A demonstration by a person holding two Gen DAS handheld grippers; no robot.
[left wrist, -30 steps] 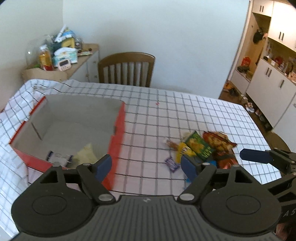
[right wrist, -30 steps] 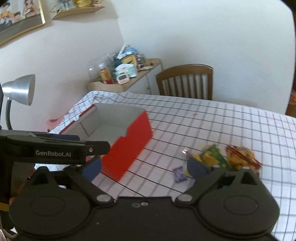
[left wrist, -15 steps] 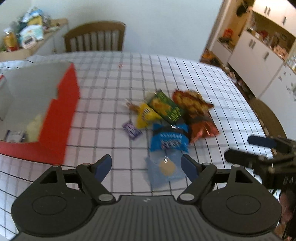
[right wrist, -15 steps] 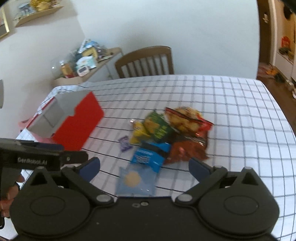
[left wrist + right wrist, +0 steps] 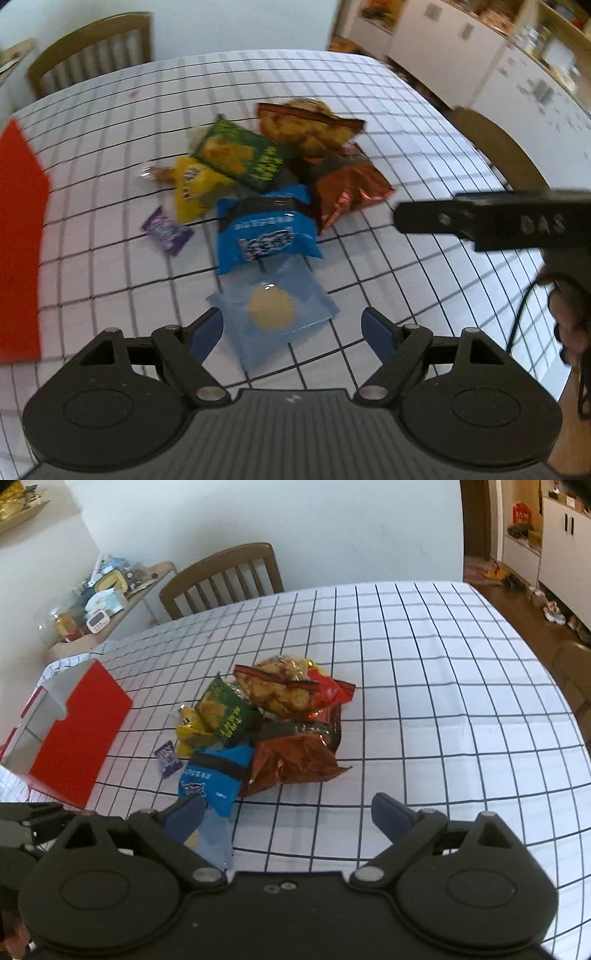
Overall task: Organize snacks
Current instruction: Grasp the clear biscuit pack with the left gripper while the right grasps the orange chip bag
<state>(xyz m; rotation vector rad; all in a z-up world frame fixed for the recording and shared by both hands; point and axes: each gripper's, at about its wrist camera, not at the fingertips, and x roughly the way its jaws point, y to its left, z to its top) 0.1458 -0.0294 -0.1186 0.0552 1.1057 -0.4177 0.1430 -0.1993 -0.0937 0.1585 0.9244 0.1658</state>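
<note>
Reach step: my left tongs (image 5: 291, 326) spread wide, straddling the clear cookie packet (image 5: 271, 312). Right tongs (image 5: 286, 814) apart, empty. Next: lower, pinch, carry to red box (image 5: 79, 734).

A lived-in home dining room is showing here: a table under a white black-gridded tablecloth (image 5: 424, 672), a brown slatted wooden chair (image 5: 225, 579) standing against the white wall, a cluttered beige sideboard (image 5: 110, 602), and white cupboards (image 5: 563, 535) sitting beyond the doorway.
</note>
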